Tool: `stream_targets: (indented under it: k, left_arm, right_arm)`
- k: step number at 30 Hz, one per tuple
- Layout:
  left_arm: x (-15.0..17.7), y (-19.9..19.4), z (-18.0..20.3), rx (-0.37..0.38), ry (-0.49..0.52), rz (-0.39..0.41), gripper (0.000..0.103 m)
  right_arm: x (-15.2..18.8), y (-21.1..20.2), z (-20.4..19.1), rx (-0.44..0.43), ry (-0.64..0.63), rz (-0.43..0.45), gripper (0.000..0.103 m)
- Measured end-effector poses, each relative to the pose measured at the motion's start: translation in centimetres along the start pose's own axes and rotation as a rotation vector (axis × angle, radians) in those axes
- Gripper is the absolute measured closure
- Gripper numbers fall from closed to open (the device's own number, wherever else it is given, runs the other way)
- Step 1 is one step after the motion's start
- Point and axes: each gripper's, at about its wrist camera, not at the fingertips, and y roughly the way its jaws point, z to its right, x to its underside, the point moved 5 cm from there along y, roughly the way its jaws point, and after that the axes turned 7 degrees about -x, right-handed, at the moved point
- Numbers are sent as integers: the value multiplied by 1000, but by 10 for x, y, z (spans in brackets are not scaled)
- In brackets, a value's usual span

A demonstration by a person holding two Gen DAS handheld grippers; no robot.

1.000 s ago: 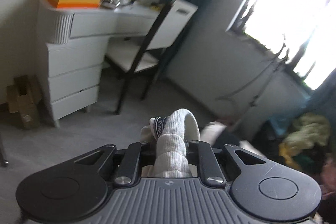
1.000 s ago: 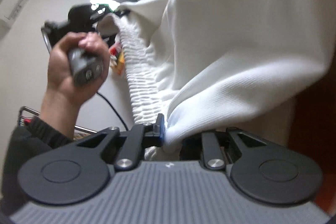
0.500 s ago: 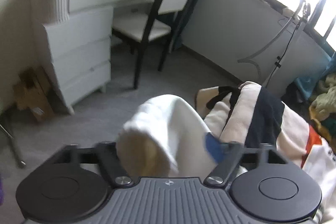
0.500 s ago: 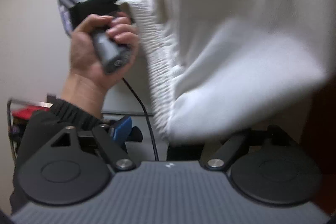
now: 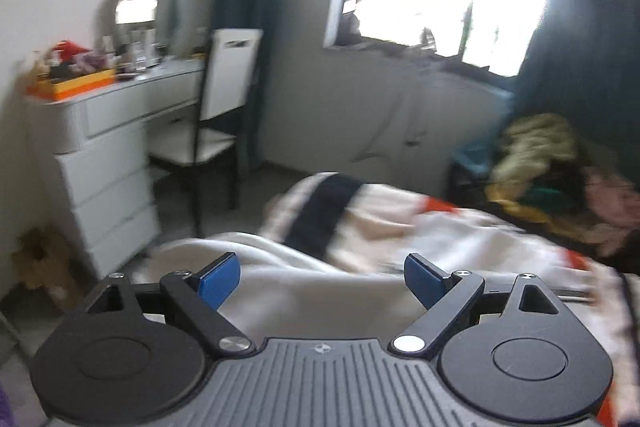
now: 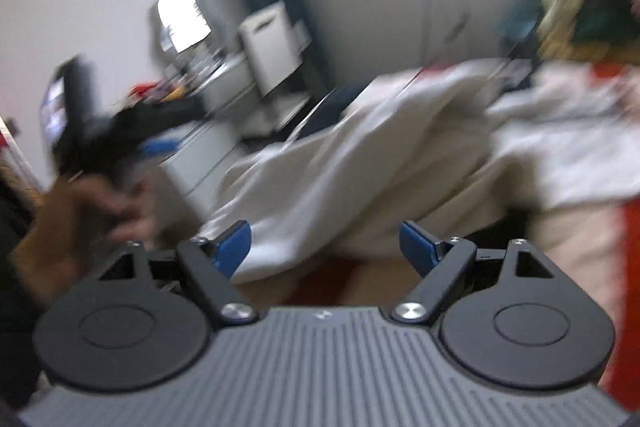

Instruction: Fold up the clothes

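White garment (image 6: 360, 163), crumpled, lying loose on bed; same cloth (image 5: 288, 291) heaped near the bed's edge. Blurred; type of garment not discernible.

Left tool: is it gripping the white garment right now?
No, the left tool is open, its blue pads apart with the white garment lying loose on the bed.

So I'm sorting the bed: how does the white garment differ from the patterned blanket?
The white garment is plain; the patterned blanket has navy and orange patches. The garment lies crumpled near both open claws; the blanket spreads beneath and beyond it. Both are light-coloured fabric, gripped by neither claw.
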Motion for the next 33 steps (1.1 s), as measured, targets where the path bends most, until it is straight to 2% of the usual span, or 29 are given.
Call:
stream_targets:
  k: [7,13,17,20,25,33]
  left_arm:
    - [57,-93,109,179,73,87,11]
    - [116,-124,167,259,107,116,10]
    - [152,-115,177,257,148,148,10]
    - [170,-93,173,249,161,125,10]
    - [170,-75,161,237,140,101,10]
    - [170,-78,152,245,142,98,10]
  right_arm:
    - [-21,-112,60,231,-167,238,20]
    - [-10,-138,96,328,-170,316,20]
    - [3,-144,118,362,-149,362,20]
    - [11,-136,130,390,-152,385,20]
    - [14,-124,145,410,-138,361,20]
    - [16,-124,145,415,-136,357,20]
